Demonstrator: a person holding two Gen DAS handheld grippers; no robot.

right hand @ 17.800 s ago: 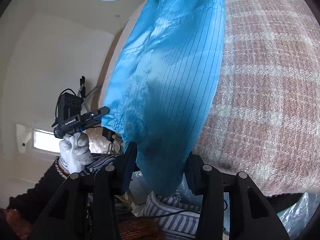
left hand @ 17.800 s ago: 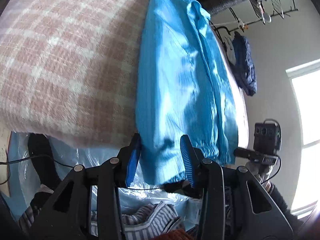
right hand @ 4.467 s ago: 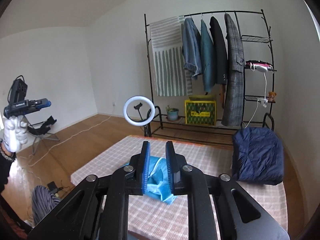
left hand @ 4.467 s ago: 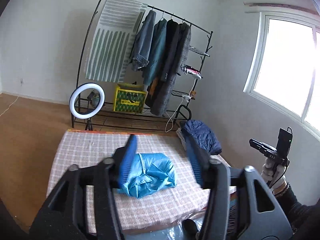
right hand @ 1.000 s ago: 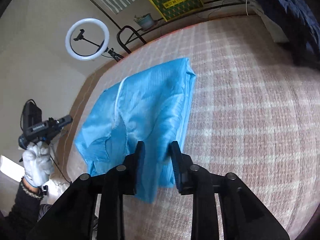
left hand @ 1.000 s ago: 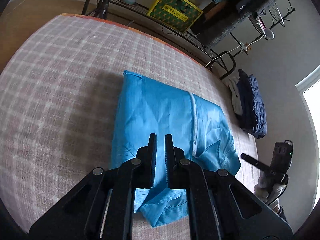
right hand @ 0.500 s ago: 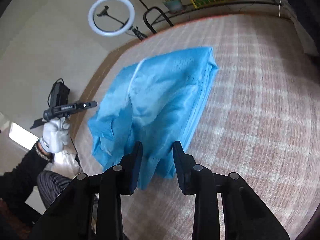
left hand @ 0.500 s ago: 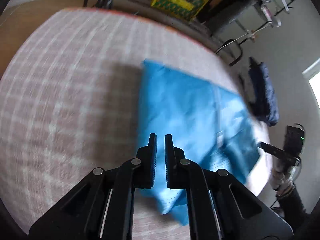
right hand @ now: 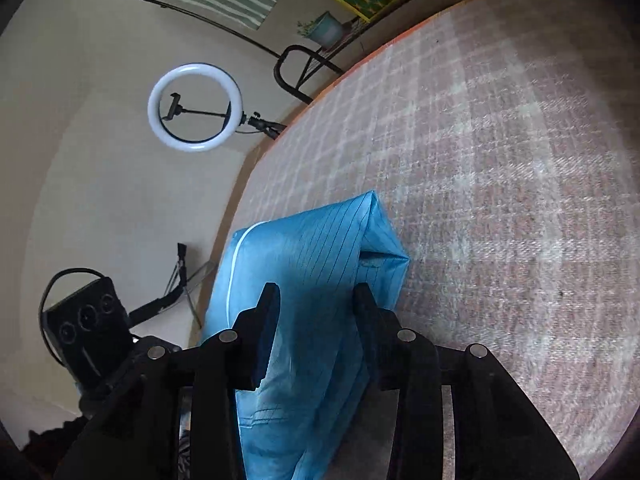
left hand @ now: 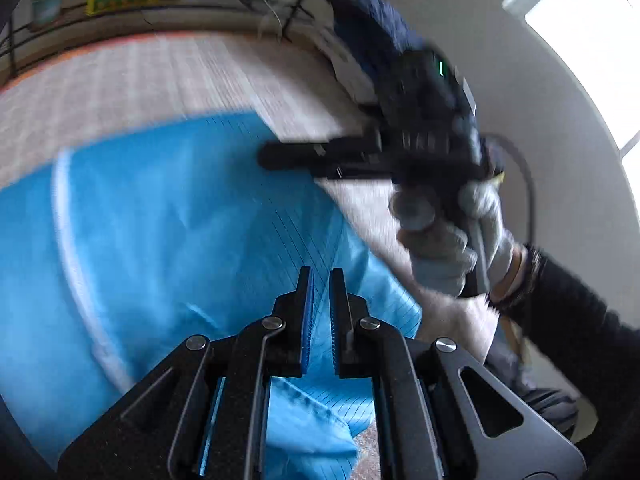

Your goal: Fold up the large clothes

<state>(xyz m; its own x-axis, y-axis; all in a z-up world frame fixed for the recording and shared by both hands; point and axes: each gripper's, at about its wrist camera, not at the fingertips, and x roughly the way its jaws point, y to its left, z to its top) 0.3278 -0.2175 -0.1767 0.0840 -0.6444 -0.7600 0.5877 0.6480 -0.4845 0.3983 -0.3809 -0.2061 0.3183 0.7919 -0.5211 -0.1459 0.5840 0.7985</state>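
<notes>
Lying folded on the pink plaid blanket (right hand: 500, 184), the bright blue pinstriped jacket (right hand: 312, 264) risks bunching if dragged: left gripper (left hand: 319, 280) is closed, empty, above it; right gripper (right hand: 316, 300) is opening, fabric between its jaws, grip unclear.

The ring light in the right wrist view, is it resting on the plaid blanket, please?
No, the ring light stands beyond the edge of the plaid blanket.
</notes>
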